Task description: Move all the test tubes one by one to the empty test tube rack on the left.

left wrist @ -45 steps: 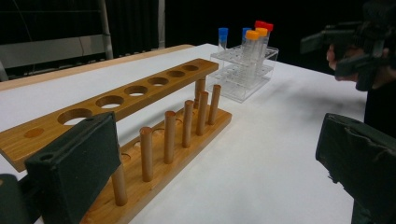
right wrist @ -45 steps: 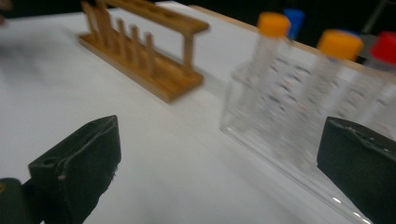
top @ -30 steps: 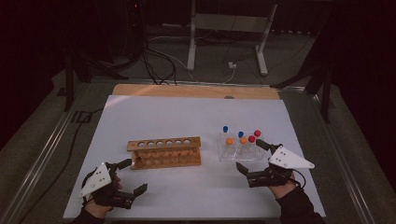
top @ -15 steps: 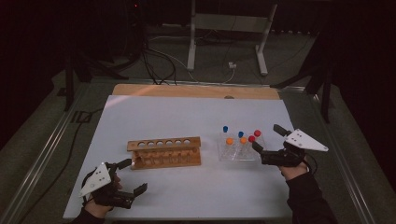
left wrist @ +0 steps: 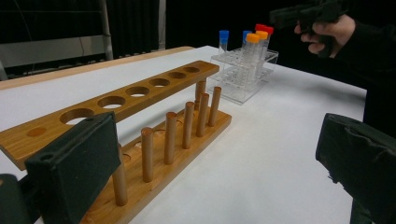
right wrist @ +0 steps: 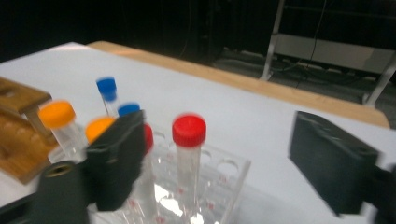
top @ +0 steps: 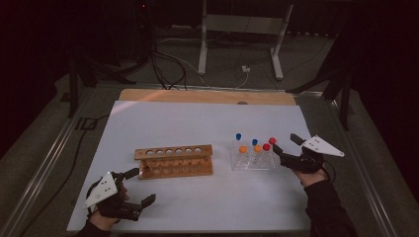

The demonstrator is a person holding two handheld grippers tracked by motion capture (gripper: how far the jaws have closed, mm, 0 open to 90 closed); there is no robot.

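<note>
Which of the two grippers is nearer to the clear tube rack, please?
The right gripper, level with the clear tube rack's right end, jaws around a red-capped tube. The left gripper sits at the near left, beyond the wooden rack.

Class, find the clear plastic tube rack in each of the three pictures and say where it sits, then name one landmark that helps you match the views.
High view: clear rack right of centre, before the right gripper.
Left gripper view: upper right of centre, beyond the wooden rack.
Right gripper view: bottom centre, between the open jaws.
Shared landmark: the red-capped tube.
</note>
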